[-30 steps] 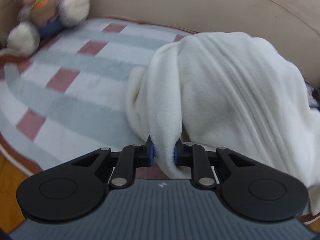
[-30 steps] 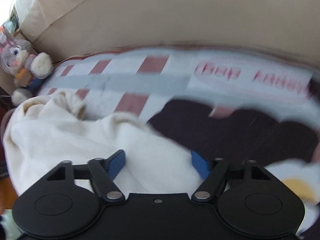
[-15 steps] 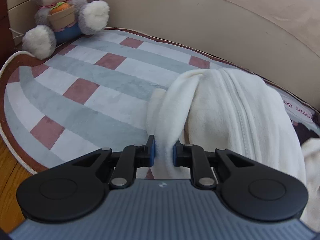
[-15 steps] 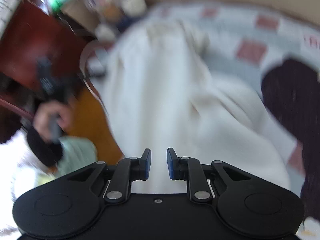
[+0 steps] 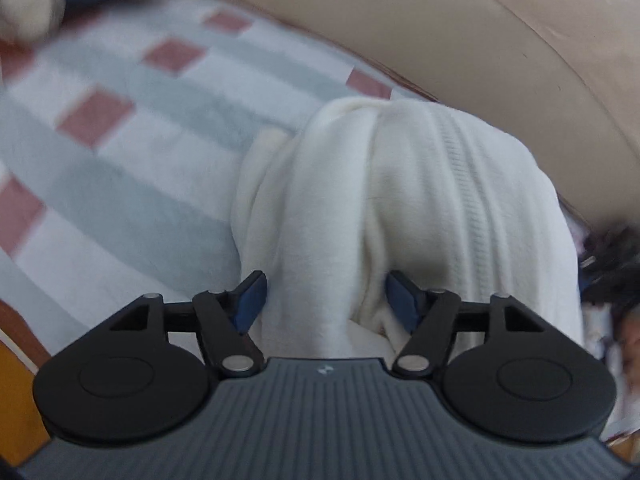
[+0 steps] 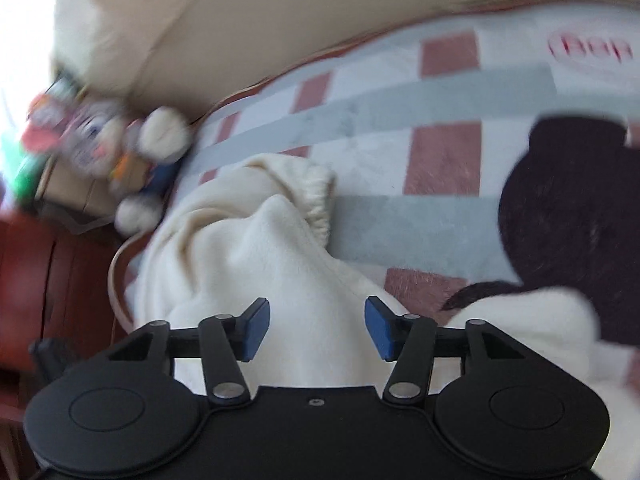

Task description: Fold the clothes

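- I see open checked blanket (image 5: 132, 184) left of the bunched cream garment (image 5: 400, 200), room to pass there.
- The beige sofa back (image 5: 500, 48) walls off the far side.
- A plush rabbit (image 6: 132, 152) blocks the far left corner.
- A dark garment (image 6: 572, 200) crowds my right.

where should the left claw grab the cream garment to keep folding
Grip the raised lengthwise ridge of the cream garment lying between the open left claw fingers, coming straight on from the near end. The ridge stands proud of the rug, so likely pinchable.
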A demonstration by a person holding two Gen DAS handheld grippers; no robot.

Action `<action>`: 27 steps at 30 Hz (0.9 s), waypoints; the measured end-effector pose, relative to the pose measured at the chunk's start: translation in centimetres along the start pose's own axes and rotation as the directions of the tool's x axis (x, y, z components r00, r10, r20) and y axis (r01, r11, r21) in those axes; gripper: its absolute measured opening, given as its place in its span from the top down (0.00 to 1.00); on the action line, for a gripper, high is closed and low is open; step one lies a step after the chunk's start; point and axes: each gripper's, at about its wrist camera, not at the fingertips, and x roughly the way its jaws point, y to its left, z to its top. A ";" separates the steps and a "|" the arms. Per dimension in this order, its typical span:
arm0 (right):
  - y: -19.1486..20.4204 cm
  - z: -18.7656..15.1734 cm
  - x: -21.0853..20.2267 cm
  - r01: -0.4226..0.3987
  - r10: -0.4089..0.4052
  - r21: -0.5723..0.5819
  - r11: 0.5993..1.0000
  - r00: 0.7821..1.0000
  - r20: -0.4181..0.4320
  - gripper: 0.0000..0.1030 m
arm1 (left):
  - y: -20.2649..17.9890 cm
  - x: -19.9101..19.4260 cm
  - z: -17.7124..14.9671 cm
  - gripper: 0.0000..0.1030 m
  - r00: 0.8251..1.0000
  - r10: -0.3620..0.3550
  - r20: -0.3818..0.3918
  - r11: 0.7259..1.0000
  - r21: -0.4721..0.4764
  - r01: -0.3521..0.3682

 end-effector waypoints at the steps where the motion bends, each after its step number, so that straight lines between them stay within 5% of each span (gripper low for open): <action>1: 0.2 -0.6 0.9 -0.027 0.027 0.012 1.000 1.000 -0.005 0.39 | 0.5 0.0 0.0 0.60 0.999 -0.044 -0.014 0.998 -0.039 0.043; 3: 0.5 -1.9 1.1 -0.094 0.093 0.029 0.995 0.996 0.015 0.40 | 0.6 -0.7 -0.3 0.83 0.998 -0.055 -0.002 0.997 -0.057 0.055; 6: 1.1 -3.8 0.8 -0.200 0.197 0.049 0.979 0.979 0.059 0.85 | -0.1 -2.3 -0.7 0.87 0.999 -0.032 0.024 0.996 -0.080 0.033; 10: 2.0 -6.1 -0.9 -0.293 0.285 0.044 0.955 0.948 0.141 0.92 | -1.2 -5.1 -0.4 0.87 0.985 -0.151 0.087 0.973 -0.161 0.163; 16: 2.3 -6.4 -5.0 -0.428 0.420 0.000 0.904 0.886 0.195 0.94 | -7.9 -8.2 -0.4 0.87 0.974 -0.200 0.108 0.970 0.158 0.182; 20: 2.4 -6.4 -7.5 -0.498 0.497 -0.053 0.866 0.842 0.209 0.93 | -12.8 -8.9 -3.0 0.84 0.974 -0.199 0.106 0.882 0.453 0.131; 24: 4.1 -7.8 -9.8 -0.187 0.291 -0.305 0.934 0.893 0.342 0.88 | -14.0 -7.8 -5.0 0.81 0.981 -0.089 0.172 0.856 0.517 -0.013; 27: 5.5 -9.5 -10.3 0.074 0.159 -0.441 0.895 0.869 0.468 0.69 | -13.5 -7.0 -5.7 0.78 0.977 -0.040 0.208 0.856 0.512 -0.074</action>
